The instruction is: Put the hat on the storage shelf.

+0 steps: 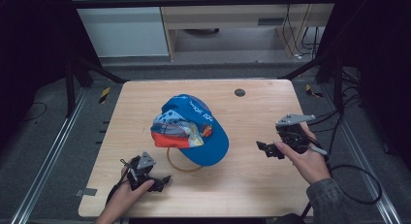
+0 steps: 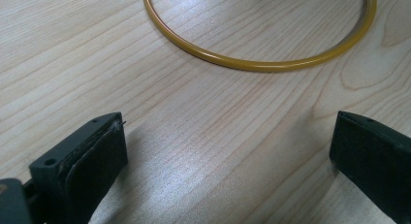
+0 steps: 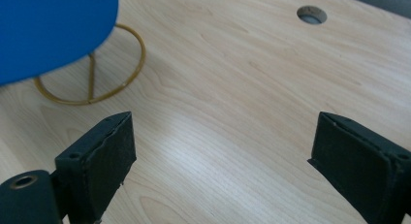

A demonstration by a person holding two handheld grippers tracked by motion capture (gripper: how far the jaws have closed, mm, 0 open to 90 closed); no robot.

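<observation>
While both your claws, left [image 1: 162,180] and right [image 1: 264,149], sit released and empty, the cap [image 1: 194,129] rests on its wire stand [image 1: 181,163] mid-worktop [image 1: 252,185]. Nothing is grasped yet; reaching and gripping remain.

A bright blue cap [image 1: 196,132] with white lettering carries red, orange and pale blue patterned panels at its nine o'clock side. Beneath it, a mustard-yellow wire ring stand [image 2: 261,64]. The table [image 1: 252,185] is pale wood grain. Both grippers, left [image 1: 162,182] and right [image 1: 265,149], are black.
</observation>
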